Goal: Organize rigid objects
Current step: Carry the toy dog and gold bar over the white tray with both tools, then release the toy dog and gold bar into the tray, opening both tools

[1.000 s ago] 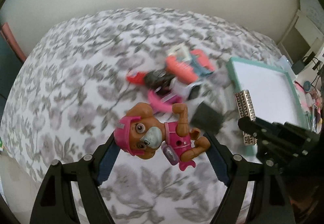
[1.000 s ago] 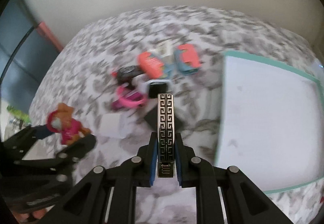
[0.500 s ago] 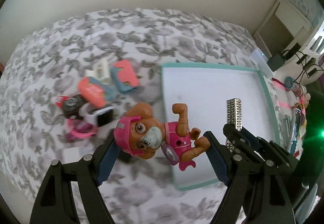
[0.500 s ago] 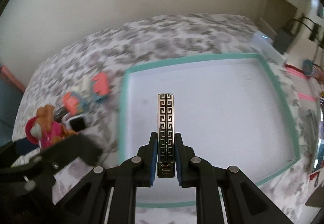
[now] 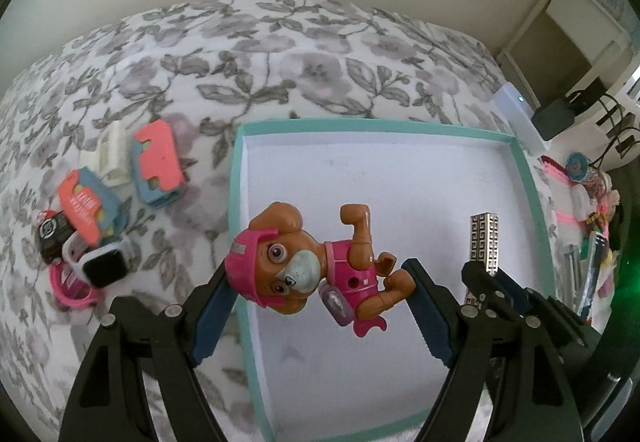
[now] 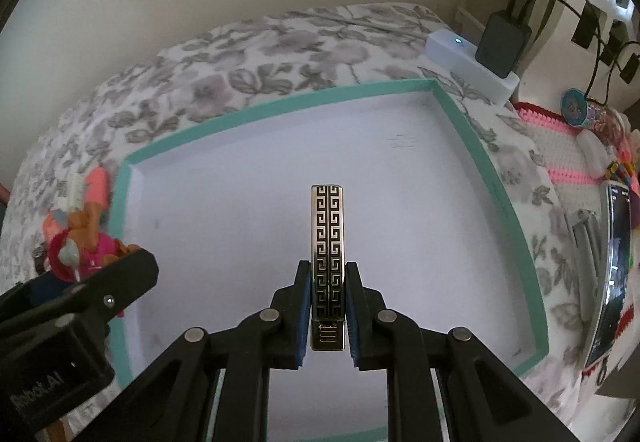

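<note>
A: What does the left wrist view show?

B: The left gripper [image 5: 316, 306] clamps a toy dog figure [image 5: 316, 270] in a pink helmet and vest, one pad on the head, the other at the legs. The toy hangs above the near left part of a white tray [image 5: 400, 178] with a teal rim, which lies on a bedspread [image 5: 260, 54] with a grey flower print.

A: And around the tray?

B: Left of it on the bedspread lies a cluster: a coral and blue block [image 5: 158, 162], a white piece [image 5: 110, 156] beside it, an orange and blue toy [image 5: 86, 206], a smartwatch [image 5: 102, 266] and a pink ring [image 5: 72, 290]. To the right, the right gripper [image 5: 486, 278] holds a patterned metal lighter [image 5: 485, 242] over the tray's right side.

A: The right wrist view?

B: The right gripper [image 6: 328, 310] is clamped on the lighter [image 6: 328, 242], which stands upright between the blue pads, its black and silver key pattern facing the camera. It hangs over the middle of the tray [image 6: 452, 110]. At the left edge, the left gripper [image 6: 80, 290] carries the dog figure [image 6: 86, 242] over the tray's left rim. Far right, a white box [image 6: 460, 58] with a black charger [image 6: 502, 46] sits at the bed's corner.
</note>
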`<state>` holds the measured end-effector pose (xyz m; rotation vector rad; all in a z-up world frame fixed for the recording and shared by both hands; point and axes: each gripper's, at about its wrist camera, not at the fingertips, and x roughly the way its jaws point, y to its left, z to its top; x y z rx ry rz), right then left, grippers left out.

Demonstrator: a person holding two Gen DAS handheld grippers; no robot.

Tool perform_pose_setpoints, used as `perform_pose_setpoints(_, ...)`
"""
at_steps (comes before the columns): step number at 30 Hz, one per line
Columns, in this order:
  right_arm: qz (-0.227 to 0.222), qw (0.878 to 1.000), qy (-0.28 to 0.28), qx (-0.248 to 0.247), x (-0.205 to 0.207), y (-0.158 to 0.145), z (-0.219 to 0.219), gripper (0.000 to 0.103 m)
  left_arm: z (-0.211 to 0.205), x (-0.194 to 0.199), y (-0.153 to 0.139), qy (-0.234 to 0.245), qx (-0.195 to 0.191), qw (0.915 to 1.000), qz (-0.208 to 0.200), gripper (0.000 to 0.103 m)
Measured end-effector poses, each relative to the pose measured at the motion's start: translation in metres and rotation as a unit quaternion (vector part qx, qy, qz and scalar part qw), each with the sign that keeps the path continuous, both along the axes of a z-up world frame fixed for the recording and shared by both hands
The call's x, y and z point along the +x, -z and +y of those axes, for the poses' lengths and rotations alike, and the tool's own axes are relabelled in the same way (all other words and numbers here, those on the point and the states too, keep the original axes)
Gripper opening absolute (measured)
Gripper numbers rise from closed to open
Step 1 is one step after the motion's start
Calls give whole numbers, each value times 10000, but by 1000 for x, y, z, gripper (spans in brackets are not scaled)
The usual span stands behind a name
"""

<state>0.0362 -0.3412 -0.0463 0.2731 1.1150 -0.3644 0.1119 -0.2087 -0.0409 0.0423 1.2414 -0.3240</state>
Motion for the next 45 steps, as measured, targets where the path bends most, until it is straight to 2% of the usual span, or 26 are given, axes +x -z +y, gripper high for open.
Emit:
perform_pose_setpoints(4,70,10000,43,7,7,8,-8,17,-4,6,5,-5,-74,10000,-17,82)
perform_pose_setpoints(7,74,10000,20,-30,13,11,-9,17,-9,7,9,68,16,10000,-54,82)
perform_pose_setpoints(12,111,9999,-47,-104,18,12,-8,17,-6,11,18,-16,-45,9999,94,83)
perform_pose_setpoints(22,139,9999,-61,-80,18,12,-5,18,0,10,18,-46,-140,9996,251,83)
perform_pose_setpoints(26,121,9999,-60,-75,16,10,-6,18,3,9,15,-64,-254,9993,258,87)
perform_pose_setpoints(29,107,9999,-63,-104,13,9,-6,22,5,8,7,-67,-270,9995,173,88)
perform_pose_setpoints(31,103,9999,-56,-124,11,7,-6,28,6,6,2,-69,-270,9996,109,88)
perform_pose_setpoints(34,80,9999,-51,-132,8,4,-5,29,11,5,-5,-141,-136,9998,-68,90)
perform_pose_setpoints(35,71,9999,-45,-136,7,3,-5,29,12,5,-6,-175,-78,9998,-112,93)
perform_pose_setpoints(36,59,9999,-46,-135,7,3,-5,35,16,5,-6,-229,8,9996,-162,97)
perform_pose_setpoints(37,46,9999,-53,-138,5,2,-4,45,20,6,-6,-300,112,9993,-201,97)
perform_pose_setpoints(40,27,9998,-86,-156,3,1,-2,59,33,8,-3,-541,391,9975,-238,97)
perform_pose_setpoints(45,8,9999,-107,-131,2,1,4,68,56,10,2,-889,709,9933,-227,97)
